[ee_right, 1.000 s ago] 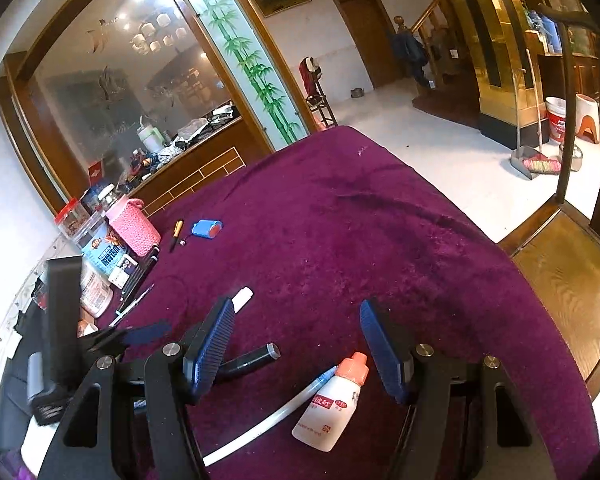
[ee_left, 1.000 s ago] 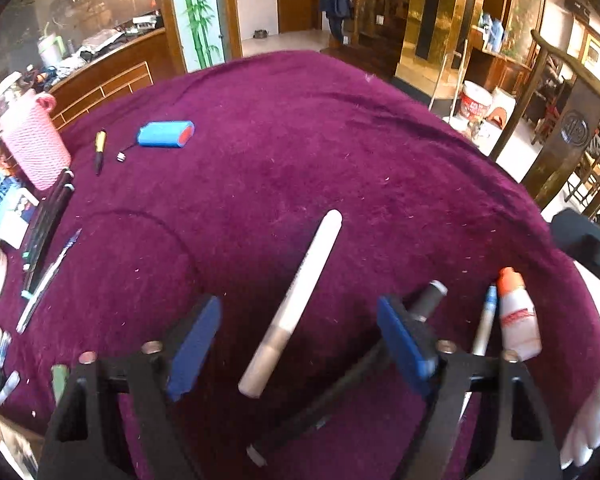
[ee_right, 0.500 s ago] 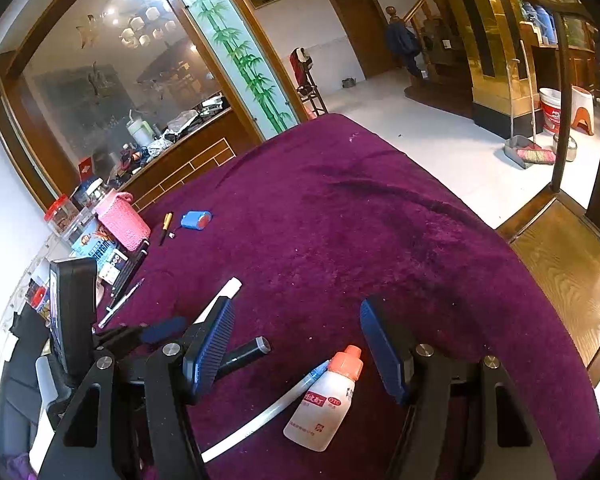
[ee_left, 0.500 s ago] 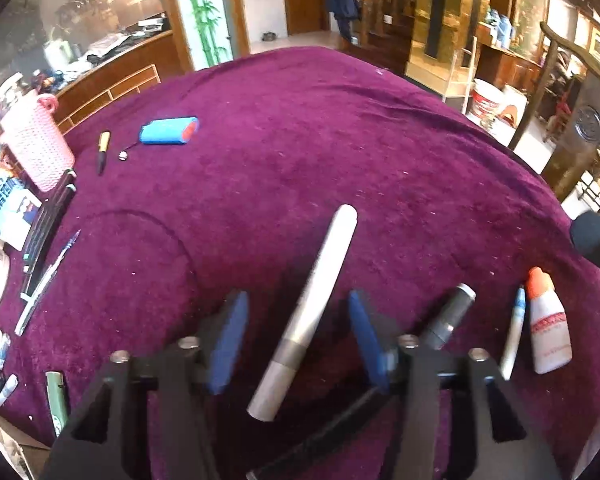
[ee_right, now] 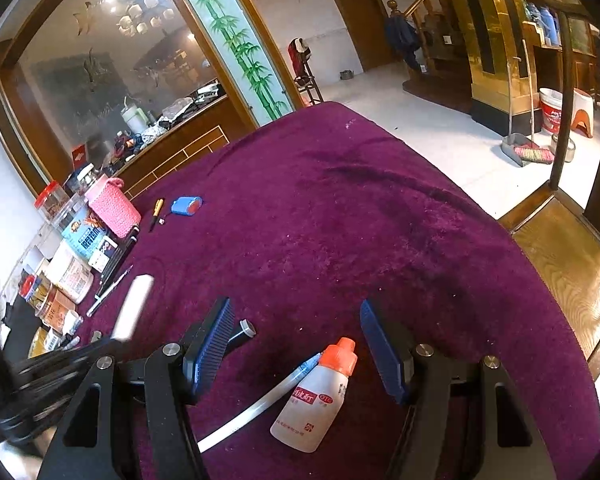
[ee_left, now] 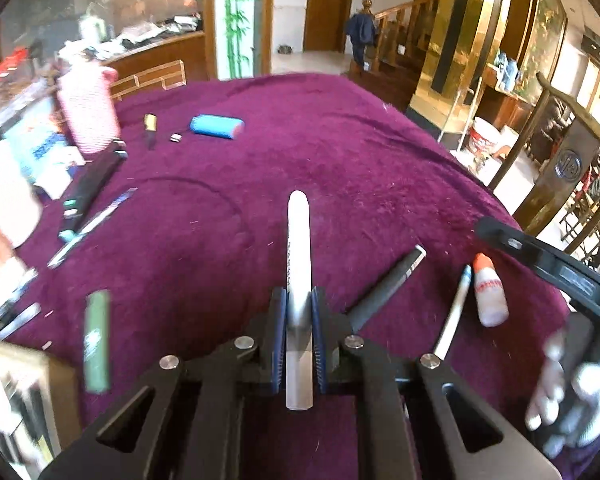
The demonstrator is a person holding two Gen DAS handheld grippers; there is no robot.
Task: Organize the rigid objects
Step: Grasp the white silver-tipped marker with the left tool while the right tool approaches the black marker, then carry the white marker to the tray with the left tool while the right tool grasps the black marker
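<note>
My left gripper is shut on a white and silver marker, its blue pads pressed against the barrel and the marker lifted off the purple cloth; the marker shows blurred in the right wrist view. My right gripper stands open above a small white bottle with an orange cap and a thin white pen, touching neither. A black marker lies right of the left gripper, then the pen and bottle.
A blue case, a small yellow and black pen, dark pens and a green tube lie on the cloth's left. A pink basket, jars and boxes crowd the left edge. A wooden chair stands right.
The left jaws closed on the white marker and lifted it, so it now points straight ahead. The left view swung left and up. The right gripper stayed put.
</note>
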